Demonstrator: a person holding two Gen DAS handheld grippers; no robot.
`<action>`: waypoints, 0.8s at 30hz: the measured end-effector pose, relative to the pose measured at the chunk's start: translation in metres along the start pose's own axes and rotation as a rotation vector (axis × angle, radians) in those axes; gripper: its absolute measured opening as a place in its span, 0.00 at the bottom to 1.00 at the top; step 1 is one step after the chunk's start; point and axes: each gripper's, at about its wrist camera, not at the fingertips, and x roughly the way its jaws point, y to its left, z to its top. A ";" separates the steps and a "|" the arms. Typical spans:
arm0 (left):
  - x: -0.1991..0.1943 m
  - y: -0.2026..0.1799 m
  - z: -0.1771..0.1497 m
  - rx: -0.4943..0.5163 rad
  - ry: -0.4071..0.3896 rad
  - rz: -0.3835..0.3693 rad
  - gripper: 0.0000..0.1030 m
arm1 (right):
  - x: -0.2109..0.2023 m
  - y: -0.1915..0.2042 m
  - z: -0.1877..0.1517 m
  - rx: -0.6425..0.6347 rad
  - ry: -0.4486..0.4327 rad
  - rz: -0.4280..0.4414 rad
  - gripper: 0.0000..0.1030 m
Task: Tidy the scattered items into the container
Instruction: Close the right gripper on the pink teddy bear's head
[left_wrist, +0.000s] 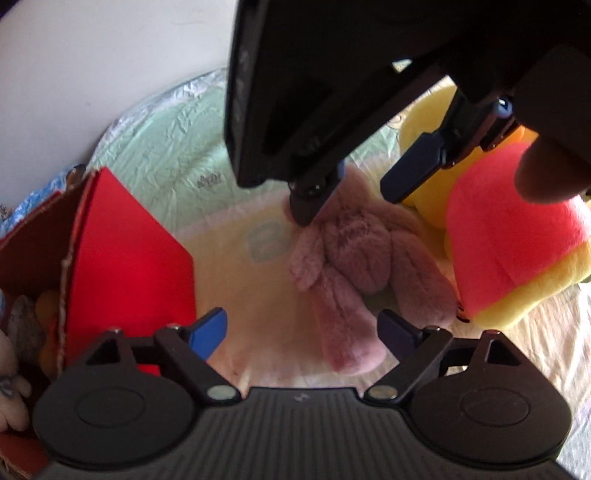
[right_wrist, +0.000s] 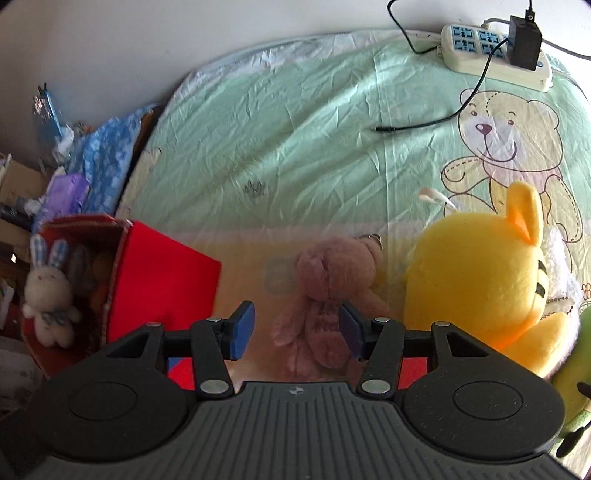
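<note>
A pink plush bunny (left_wrist: 354, 266) (right_wrist: 332, 280) lies on the bed sheet. My right gripper (right_wrist: 295, 330) is open, low over the bunny, with a blue pad on each side of its body. In the left wrist view that right gripper (left_wrist: 358, 188) comes in from above, one fingertip (left_wrist: 304, 210) touching the bunny's top end. My left gripper (left_wrist: 303, 332) is open with nothing in it, just in front of the bunny's lower end. The red cardboard box (left_wrist: 129, 258) (right_wrist: 162, 280) stands to the left and holds a white bunny toy (right_wrist: 50, 295) among other toys.
A large yellow plush (right_wrist: 480, 273) with a red shirt (left_wrist: 509, 240) sits right of the bunny. A green toy (right_wrist: 576, 369) pokes in at the far right. A power strip (right_wrist: 495, 51) with a black cable (right_wrist: 424, 123) lies at the back of the bed. Clutter fills the left side.
</note>
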 end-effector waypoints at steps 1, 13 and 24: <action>0.004 -0.003 -0.002 0.004 0.008 -0.006 0.79 | 0.004 -0.003 0.000 -0.008 0.006 -0.016 0.53; 0.034 0.008 -0.001 -0.090 0.042 -0.068 0.74 | 0.036 -0.001 -0.011 -0.172 0.002 -0.068 0.74; 0.032 0.003 -0.004 -0.069 -0.001 -0.107 0.41 | 0.033 -0.033 -0.010 -0.072 -0.014 0.104 0.14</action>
